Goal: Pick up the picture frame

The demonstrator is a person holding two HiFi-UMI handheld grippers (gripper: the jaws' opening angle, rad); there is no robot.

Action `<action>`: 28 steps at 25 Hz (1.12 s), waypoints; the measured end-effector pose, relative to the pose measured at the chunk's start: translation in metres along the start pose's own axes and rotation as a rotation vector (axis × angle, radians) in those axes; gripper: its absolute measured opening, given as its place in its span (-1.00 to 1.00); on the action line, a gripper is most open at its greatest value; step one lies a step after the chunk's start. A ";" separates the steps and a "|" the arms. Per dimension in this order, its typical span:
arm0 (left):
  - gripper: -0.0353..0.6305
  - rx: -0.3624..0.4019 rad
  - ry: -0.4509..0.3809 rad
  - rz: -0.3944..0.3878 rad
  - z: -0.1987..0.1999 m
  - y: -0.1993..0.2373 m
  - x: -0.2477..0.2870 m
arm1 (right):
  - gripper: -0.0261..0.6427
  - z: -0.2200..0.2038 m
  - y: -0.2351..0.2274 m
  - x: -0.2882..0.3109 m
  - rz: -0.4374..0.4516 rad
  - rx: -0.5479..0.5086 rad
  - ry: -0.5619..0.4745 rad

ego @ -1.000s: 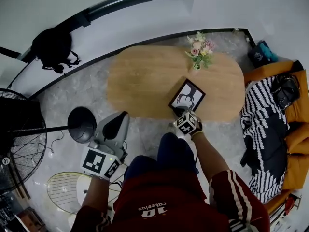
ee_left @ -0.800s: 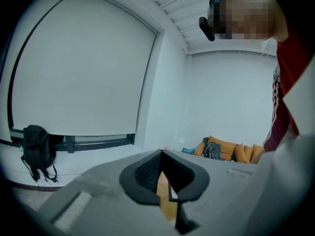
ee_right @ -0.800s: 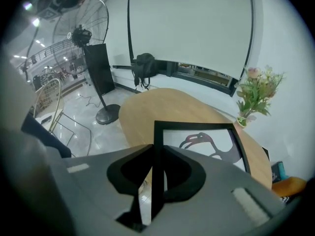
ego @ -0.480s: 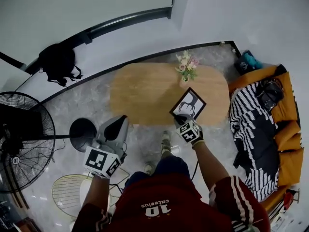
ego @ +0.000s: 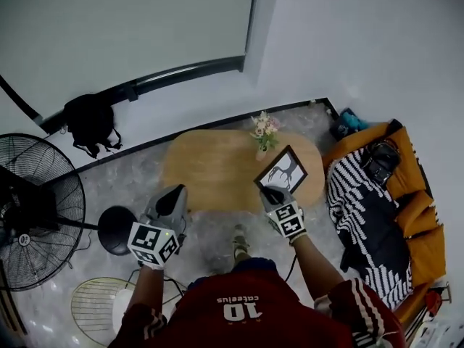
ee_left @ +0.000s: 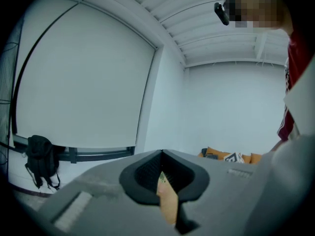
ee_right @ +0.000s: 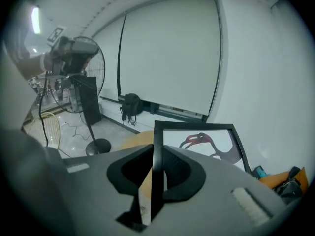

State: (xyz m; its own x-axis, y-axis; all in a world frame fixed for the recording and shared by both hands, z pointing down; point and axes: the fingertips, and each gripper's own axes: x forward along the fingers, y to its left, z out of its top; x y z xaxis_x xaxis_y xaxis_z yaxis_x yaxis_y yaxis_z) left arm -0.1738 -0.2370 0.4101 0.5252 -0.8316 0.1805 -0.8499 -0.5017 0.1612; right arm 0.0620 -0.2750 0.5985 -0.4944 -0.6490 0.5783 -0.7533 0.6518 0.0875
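Observation:
The picture frame (ego: 283,170) is black-edged, with a dark animal figure on white. It hangs tilted in the air above the near right part of the oval wooden table (ego: 210,169). My right gripper (ego: 270,193) is shut on its lower left edge. In the right gripper view that black edge (ee_right: 157,146) runs upright between the two jaws of this gripper (ee_right: 155,167), and the picture (ee_right: 202,142) spreads to the right. My left gripper (ego: 172,196) is held up at the left, off the table, its jaws together with nothing between them (ee_left: 161,154).
A vase of flowers (ego: 264,133) stands at the table's far edge. A standing fan (ego: 36,209) with a round base (ego: 114,229) is at the left, a wire grille (ego: 94,307) on the floor below it. An orange sofa with a striped blanket (ego: 362,201) is at the right, a black bag (ego: 88,122) by the wall.
The right gripper has lifted the frame off the table and carried it well upward. The left gripper has risen too, and the table now looks smaller and farther below.

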 end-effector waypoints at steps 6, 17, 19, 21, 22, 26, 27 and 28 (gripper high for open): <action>-0.88 0.033 -0.084 -0.025 0.034 -0.003 -0.031 | -0.72 0.096 0.036 -0.062 -0.029 -0.008 -0.219; -0.88 0.110 -0.195 -0.112 0.088 -0.058 -0.061 | -0.72 0.220 0.096 -0.178 0.037 0.045 -0.562; -0.88 0.121 -0.220 -0.113 0.096 -0.062 -0.070 | -0.72 0.237 0.106 -0.196 0.048 0.052 -0.611; -0.88 0.142 -0.229 -0.103 0.104 -0.065 -0.077 | -0.72 0.249 0.114 -0.211 0.058 0.068 -0.654; -0.88 0.158 -0.229 -0.098 0.107 -0.067 -0.079 | -0.72 0.255 0.117 -0.218 0.062 0.078 -0.673; -0.88 0.186 -0.248 -0.106 0.120 -0.079 -0.085 | -0.72 0.269 0.121 -0.238 0.072 0.117 -0.725; -0.88 0.185 -0.252 -0.106 0.122 -0.081 -0.087 | -0.72 0.271 0.123 -0.242 0.071 0.121 -0.733; -0.88 0.186 -0.257 -0.103 0.124 -0.082 -0.090 | -0.72 0.272 0.125 -0.245 0.069 0.121 -0.741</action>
State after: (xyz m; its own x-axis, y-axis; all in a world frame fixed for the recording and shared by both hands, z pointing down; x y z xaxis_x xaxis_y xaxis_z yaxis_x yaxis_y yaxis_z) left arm -0.1566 -0.1508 0.2604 0.6008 -0.7952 -0.0824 -0.7987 -0.6015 -0.0184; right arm -0.0287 -0.1416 0.2470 -0.6723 -0.7303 -0.1215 -0.7314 0.6806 -0.0435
